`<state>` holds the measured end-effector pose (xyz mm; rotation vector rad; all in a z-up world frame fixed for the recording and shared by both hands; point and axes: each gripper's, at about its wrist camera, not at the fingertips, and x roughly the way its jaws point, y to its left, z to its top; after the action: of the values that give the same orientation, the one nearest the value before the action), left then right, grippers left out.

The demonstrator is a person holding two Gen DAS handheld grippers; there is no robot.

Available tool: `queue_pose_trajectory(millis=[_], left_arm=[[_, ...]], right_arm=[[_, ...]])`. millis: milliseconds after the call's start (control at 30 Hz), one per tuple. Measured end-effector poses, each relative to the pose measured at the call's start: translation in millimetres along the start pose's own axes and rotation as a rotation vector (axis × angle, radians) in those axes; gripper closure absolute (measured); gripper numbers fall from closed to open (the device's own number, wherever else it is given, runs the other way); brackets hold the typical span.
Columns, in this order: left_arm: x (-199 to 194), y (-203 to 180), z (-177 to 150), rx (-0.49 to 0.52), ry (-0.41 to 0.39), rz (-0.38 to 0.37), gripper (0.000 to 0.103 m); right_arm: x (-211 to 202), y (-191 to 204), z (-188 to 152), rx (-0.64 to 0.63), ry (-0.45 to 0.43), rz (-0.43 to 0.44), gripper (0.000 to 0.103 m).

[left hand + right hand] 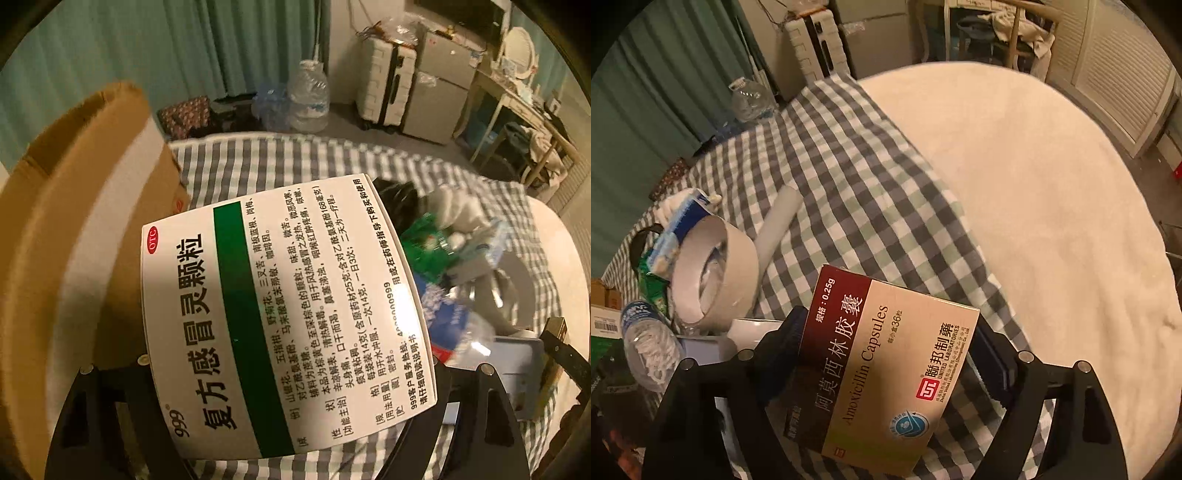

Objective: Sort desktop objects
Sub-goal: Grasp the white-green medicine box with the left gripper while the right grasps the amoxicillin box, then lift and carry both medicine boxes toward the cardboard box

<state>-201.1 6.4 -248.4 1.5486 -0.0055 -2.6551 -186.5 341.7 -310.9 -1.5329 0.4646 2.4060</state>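
Dim room, checked cloth (849,177) covering surface.

Left tongs (291,369) spread wide, clamping white-green medicine box (280,317) at centre of frame, hanging beside cardboard box (74,229) at left.

Right tongs (882,354) gripping amoxicillin box (886,369) at lower centre, tilted.

Risks: pads biting only lower box edges, so box could be pivoting out; left box catching cardboard flap; tape roll (716,273) and clutter pile sitting near, could get knocked.

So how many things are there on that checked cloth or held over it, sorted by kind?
Medicine boxes: 2, white-green box and Amoxicillin box, one in each gripper
Tape rolls: 1
White tubes: 1
Small plastic bottles: 1
Total: 5, leaving out the blurred packets in the pile
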Motion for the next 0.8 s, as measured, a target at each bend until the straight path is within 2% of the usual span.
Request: queue_pose_trajectory(millis=[200, 467, 800], left_arm=[[-36, -8, 6, 0.034, -0.071, -0.019, 0.016], [-87, -8, 4, 0.053, -0.139, -0.041, 0.016], [-142, -10, -2, 0.071, -0.226, -0.085, 0.016]], right_arm=[[-28, -3, -5, 0.001, -0.074, 0.019, 0.021], [-68, -14, 3, 0.009, -0.147, 0.039, 0.022], [-130, -21, -8, 0.000, -0.253, 0.071, 0.022]])
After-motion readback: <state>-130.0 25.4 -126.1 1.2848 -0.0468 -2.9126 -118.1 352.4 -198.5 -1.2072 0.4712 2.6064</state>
